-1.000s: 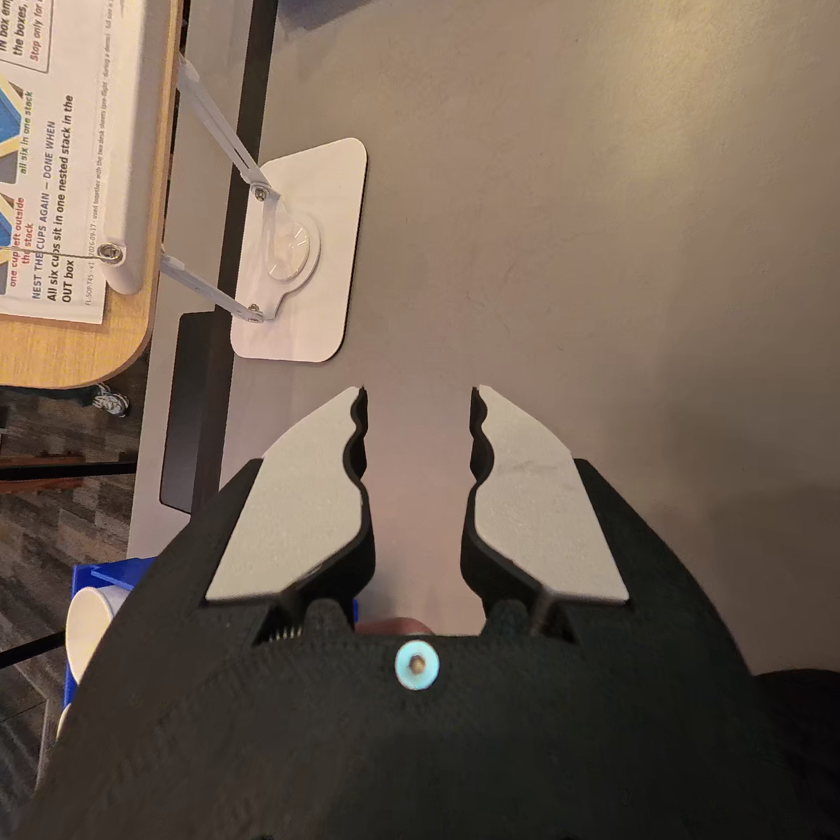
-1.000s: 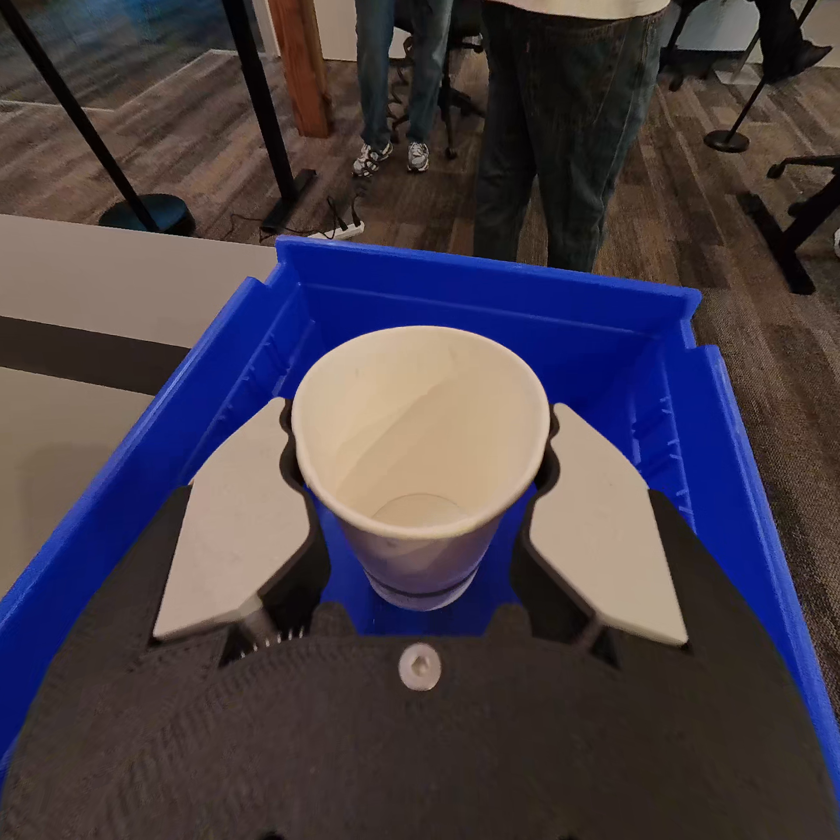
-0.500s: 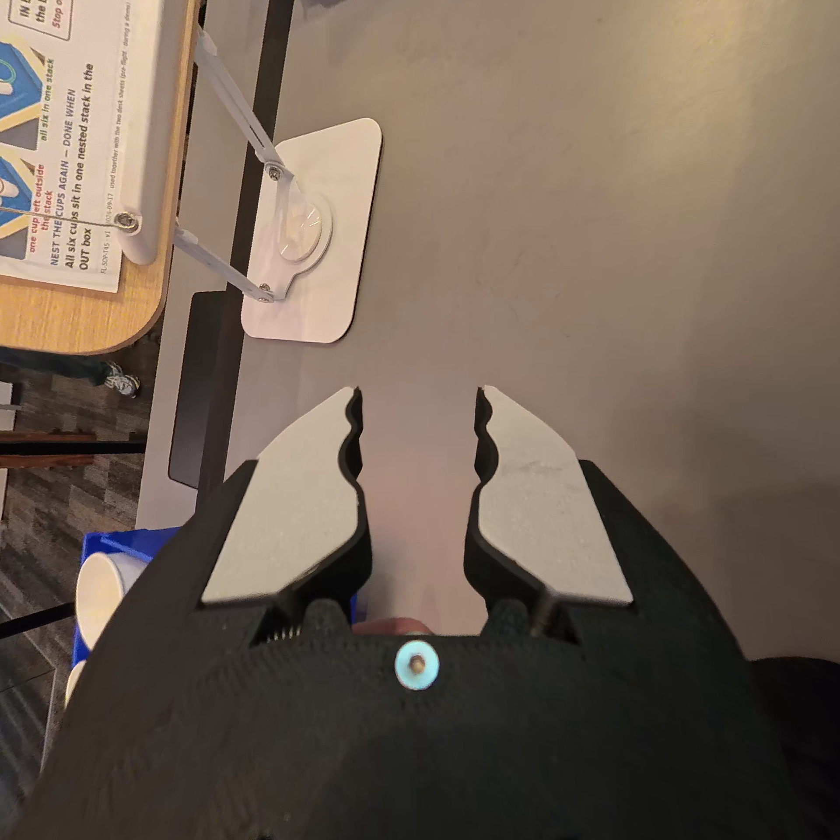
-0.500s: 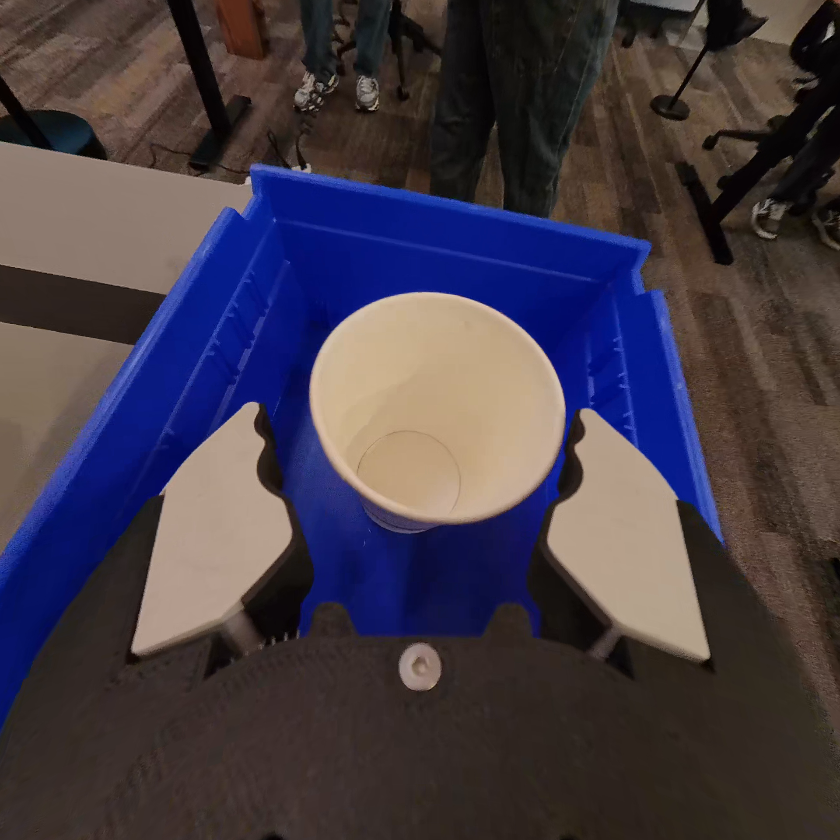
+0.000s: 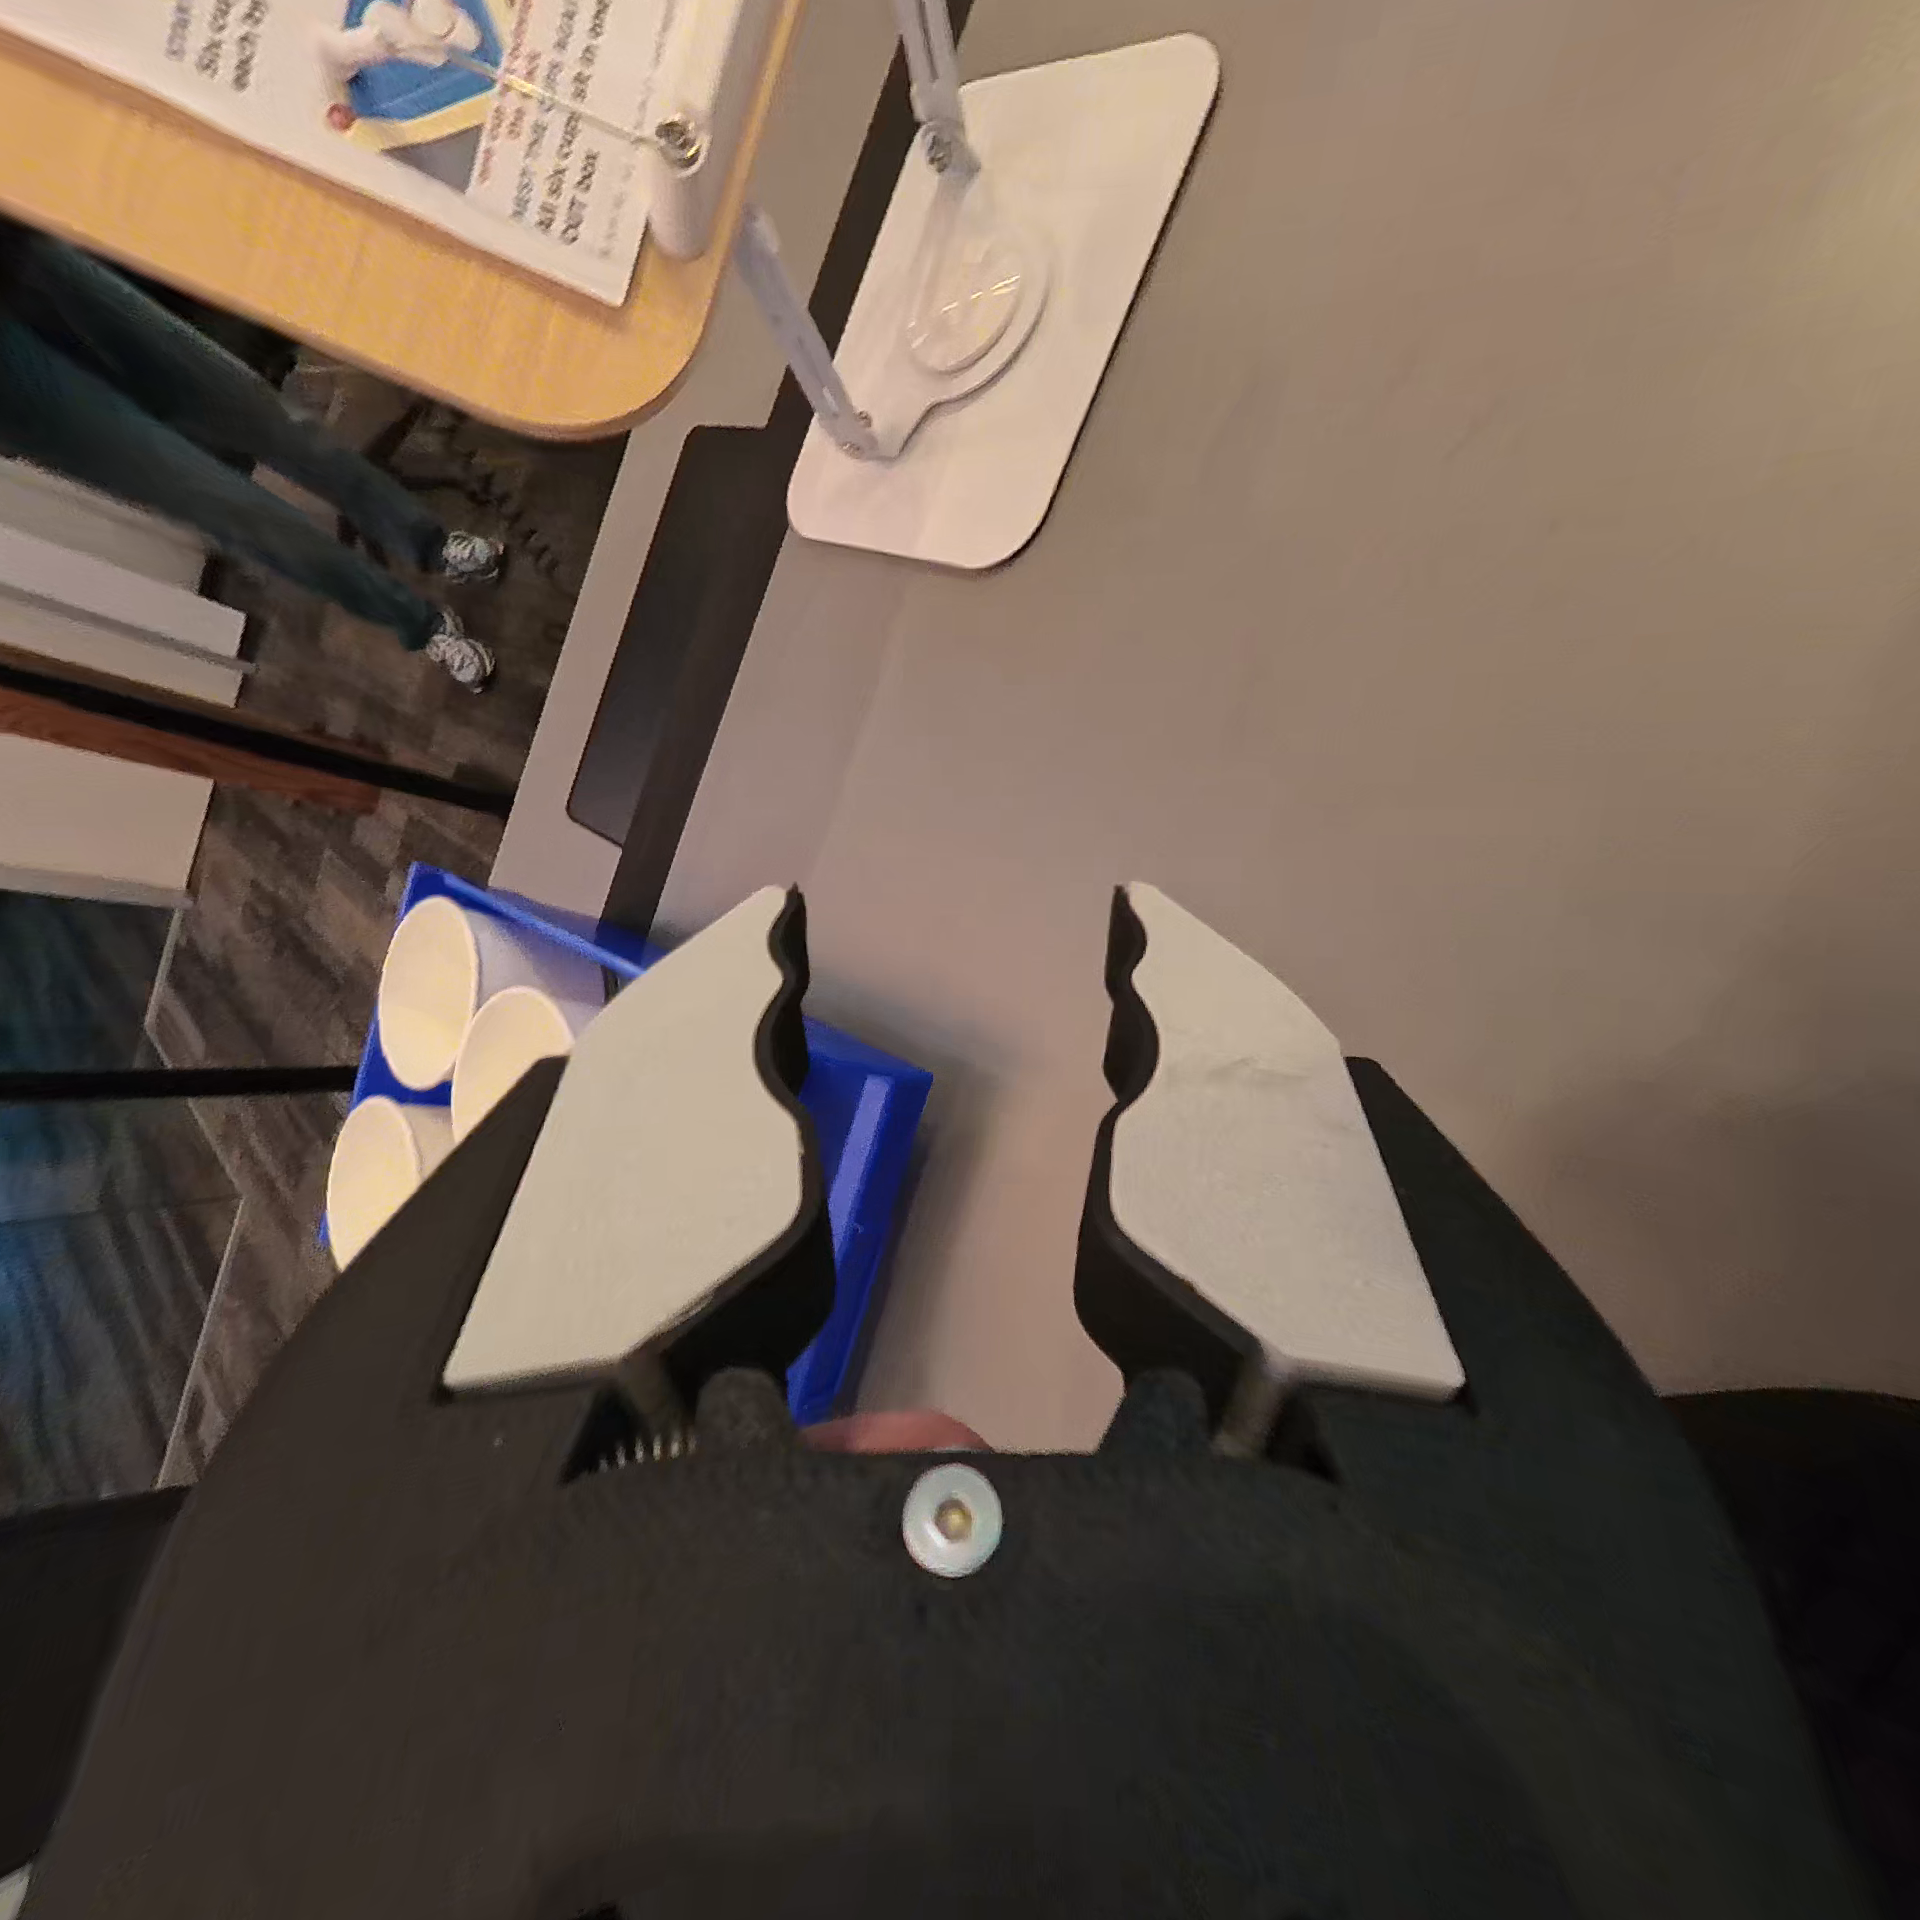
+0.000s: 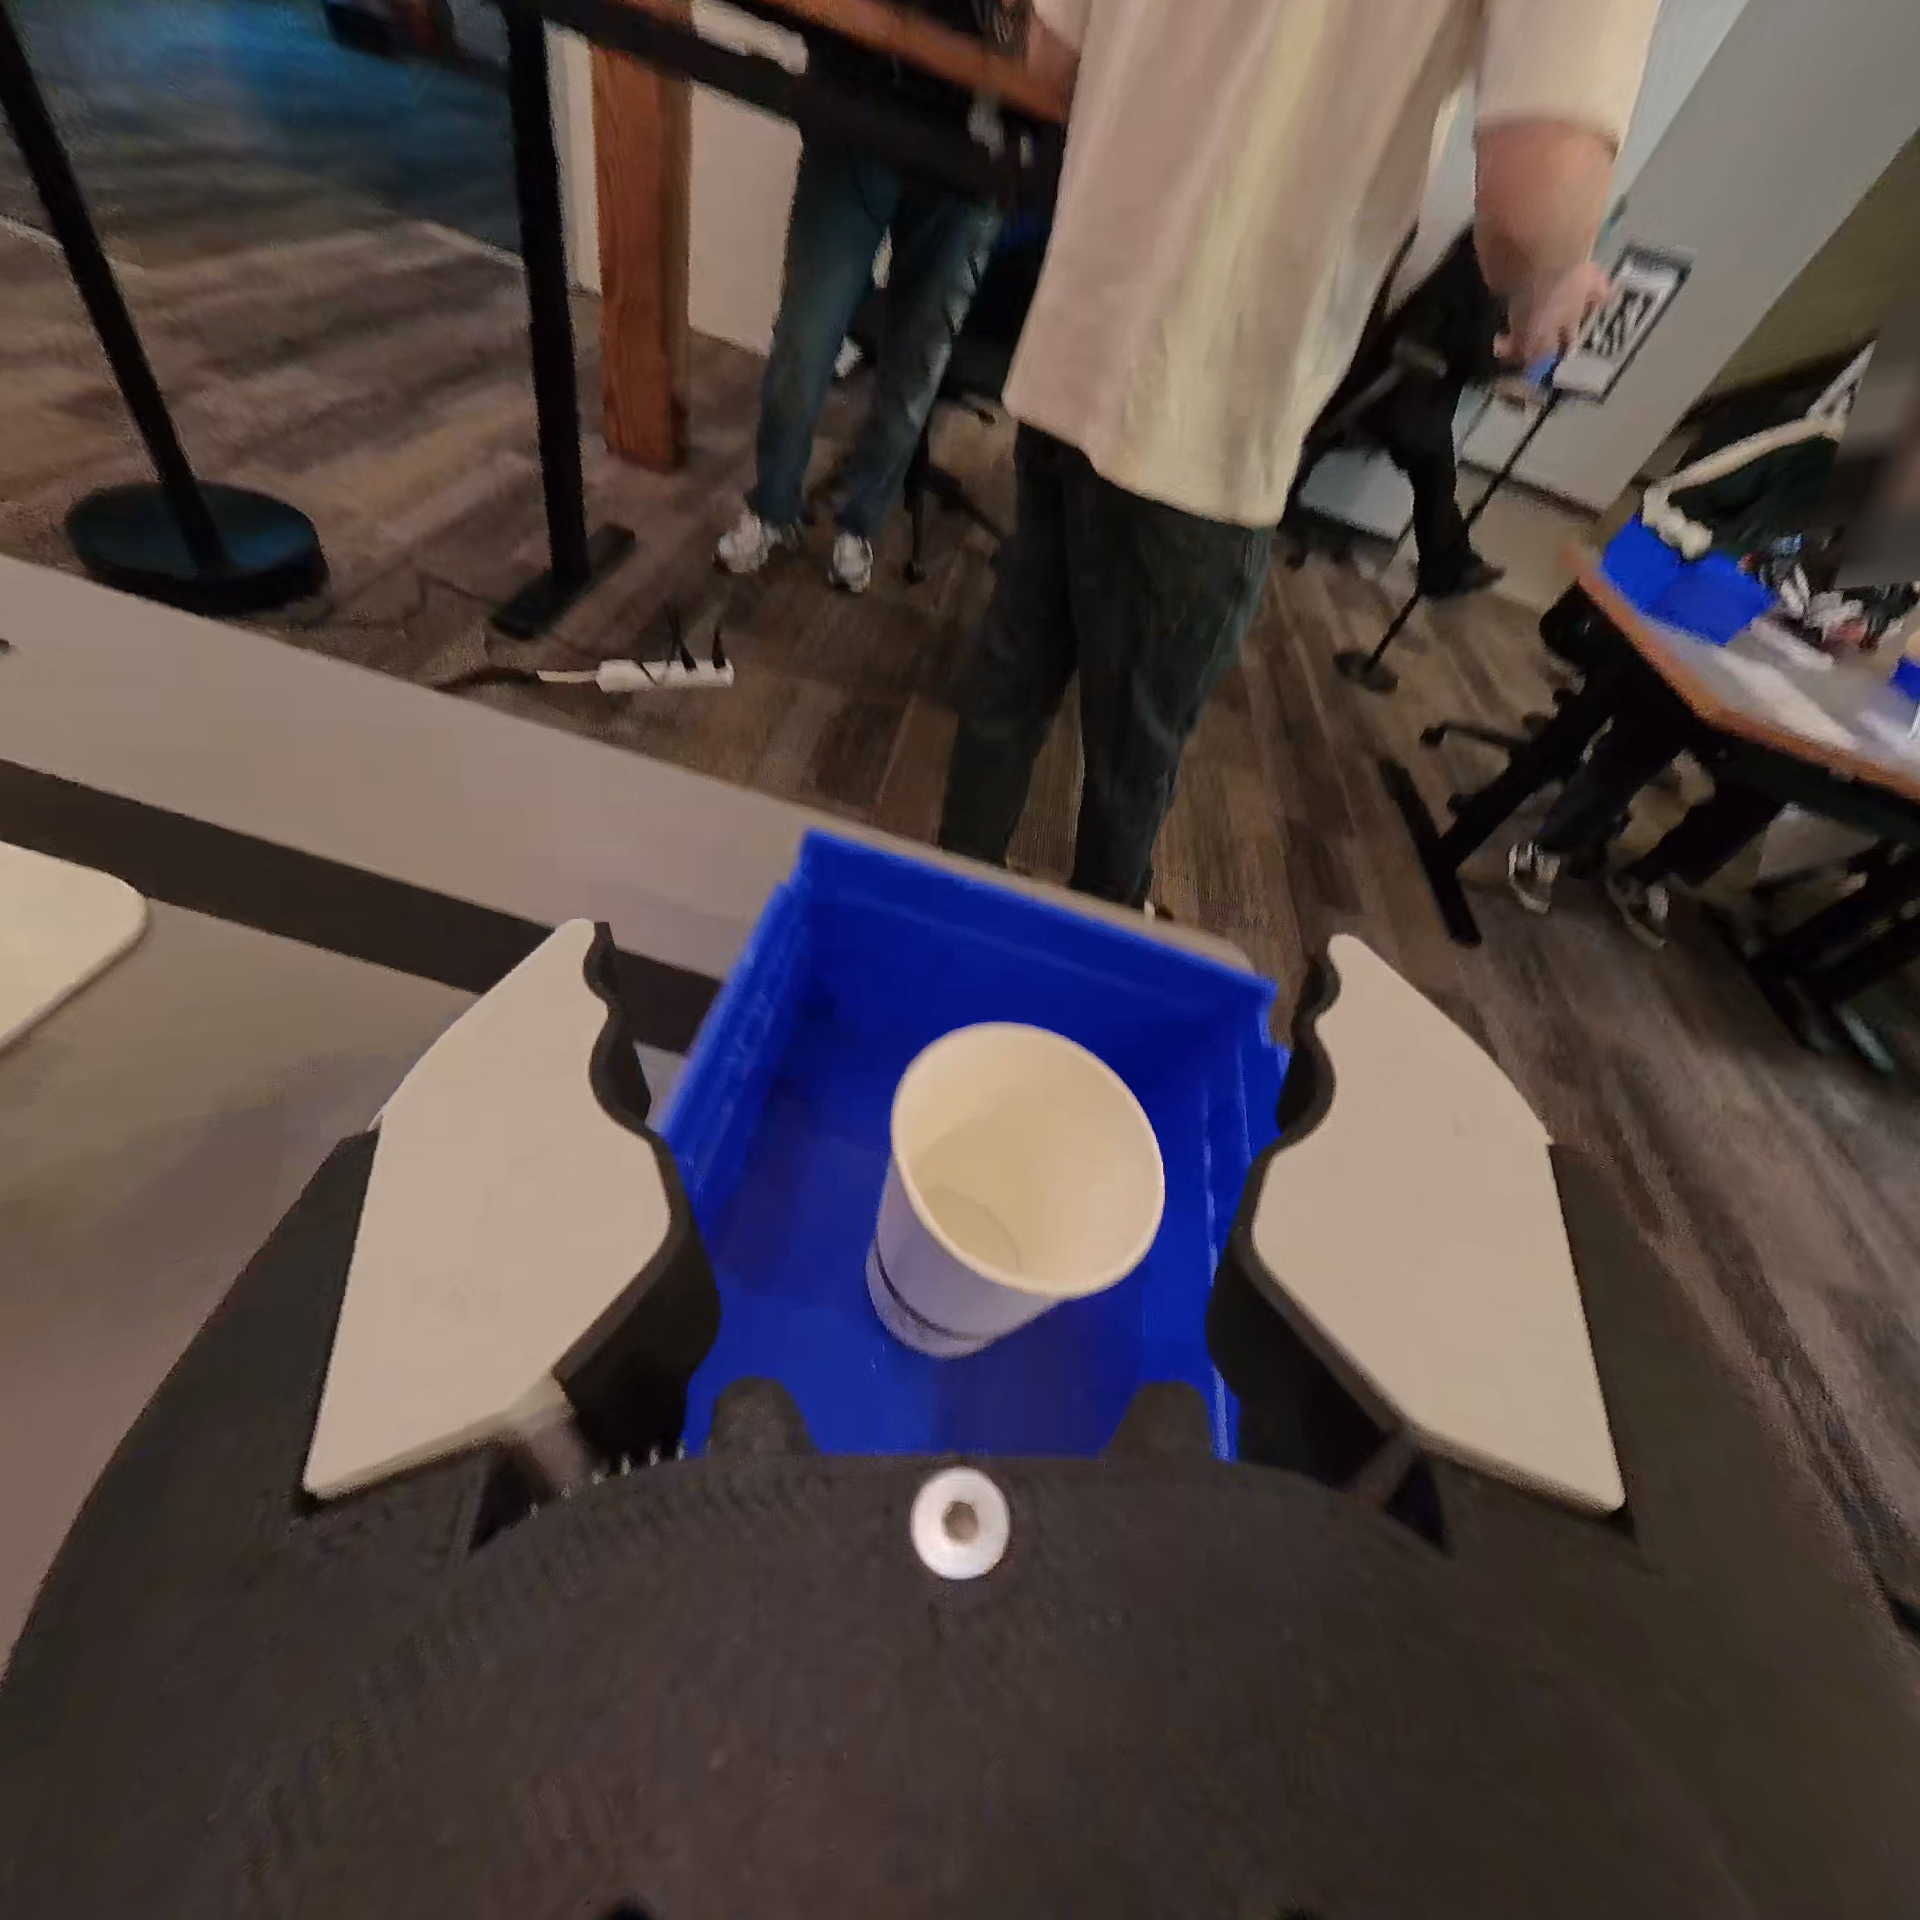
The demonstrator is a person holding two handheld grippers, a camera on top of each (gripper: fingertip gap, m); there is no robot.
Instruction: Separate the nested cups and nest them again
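Two grippers were held above the grey table (image 5: 1455, 623). The right gripper (image 6: 951, 1023) was spread wide and bare, raised over a blue bin (image 6: 935, 935); one white paper cup (image 6: 1013, 1184) stood inside, untouched. The left gripper (image 5: 956, 966) was parted, gripping nothing; at its 9 o'clock, three paper cups (image 5: 431, 997) sat in another blue bin (image 5: 873, 1143).

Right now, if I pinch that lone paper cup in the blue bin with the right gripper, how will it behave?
The paper cup looks thin-walled and empty, so probably very light and easily crushed. It stands upright on a narrow base in the blue bin, so a sideways nudge would likely tip it.
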